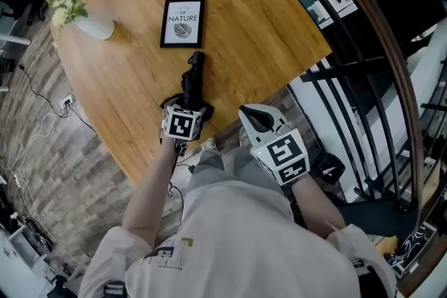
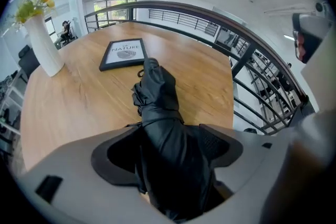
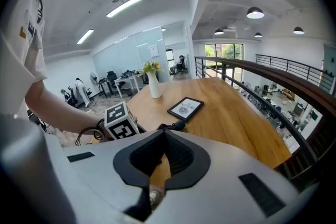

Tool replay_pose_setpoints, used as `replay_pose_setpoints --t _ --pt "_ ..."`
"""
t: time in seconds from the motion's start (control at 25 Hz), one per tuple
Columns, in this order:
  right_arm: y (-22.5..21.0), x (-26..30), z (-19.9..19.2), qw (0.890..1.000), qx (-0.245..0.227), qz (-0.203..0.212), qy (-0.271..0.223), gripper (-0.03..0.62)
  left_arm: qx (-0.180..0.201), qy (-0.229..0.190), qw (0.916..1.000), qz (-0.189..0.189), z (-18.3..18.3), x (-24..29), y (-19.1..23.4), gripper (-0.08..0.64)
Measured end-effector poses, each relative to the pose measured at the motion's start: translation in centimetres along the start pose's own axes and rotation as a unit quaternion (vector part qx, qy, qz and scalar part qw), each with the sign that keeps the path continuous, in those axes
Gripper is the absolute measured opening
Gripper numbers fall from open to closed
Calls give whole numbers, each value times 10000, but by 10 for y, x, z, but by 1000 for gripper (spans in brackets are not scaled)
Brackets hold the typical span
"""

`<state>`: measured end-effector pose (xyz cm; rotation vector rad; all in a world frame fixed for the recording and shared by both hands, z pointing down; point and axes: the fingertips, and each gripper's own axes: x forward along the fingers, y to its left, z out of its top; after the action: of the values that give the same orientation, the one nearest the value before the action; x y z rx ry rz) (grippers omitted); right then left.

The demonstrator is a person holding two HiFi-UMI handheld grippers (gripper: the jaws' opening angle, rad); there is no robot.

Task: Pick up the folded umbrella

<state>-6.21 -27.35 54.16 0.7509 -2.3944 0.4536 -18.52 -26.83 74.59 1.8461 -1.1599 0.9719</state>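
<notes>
A black folded umbrella (image 1: pixel 193 80) lies lengthwise near the front edge of the round wooden table (image 1: pixel 258 31), its far end pointing at a framed print (image 1: pixel 183 22). My left gripper (image 1: pixel 189 104) is shut on the umbrella's near end. In the left gripper view the black fabric (image 2: pixel 160 107) fills the space between the jaws of the left gripper (image 2: pixel 169 150). Whether the umbrella is off the wood I cannot tell. My right gripper (image 1: pixel 253 113) hovers off the table's front edge, shut and empty, to the right of the umbrella. Its view shows the right gripper (image 3: pixel 165 132) aimed across the table.
A white vase (image 1: pixel 96 26) with yellow flowers stands at the table's left side. The framed print (image 2: pixel 124 53) lies flat just beyond the umbrella. A black metal railing (image 1: pixel 363 59) curves along the table's right side. Cables (image 1: pixel 42 125) lie on the floor at the left.
</notes>
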Motion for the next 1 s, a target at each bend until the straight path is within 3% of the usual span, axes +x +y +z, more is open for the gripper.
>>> replay_pose_setpoints --t 0.16,0.32,0.48,0.64,0.8,1.0 --pt "-4 0 -6 9999 -18 62 81 28 -437 0 9990 107 1 10 11 353" --pt "-5 -2 -10 9999 -41 104 89 28 -394 133 9985 353 -16 39 22 353" --pt "-10 -11 -12 9999 -89 105 76 28 -383 152 9981 452 -6 21 24 303" --pt "-13 -18 -19 9998 -156 108 82 28 -792 200 9961 337 -8 12 19 272" --pt "-21 -24 -11 9997 -246 58 -37 28 -1231 -161 9920 216 5 -8 5 265" --pt "-31 -41 14 9989 -392 -17 -268 28 -919 -901 9917 44 47 -60 -17 265"
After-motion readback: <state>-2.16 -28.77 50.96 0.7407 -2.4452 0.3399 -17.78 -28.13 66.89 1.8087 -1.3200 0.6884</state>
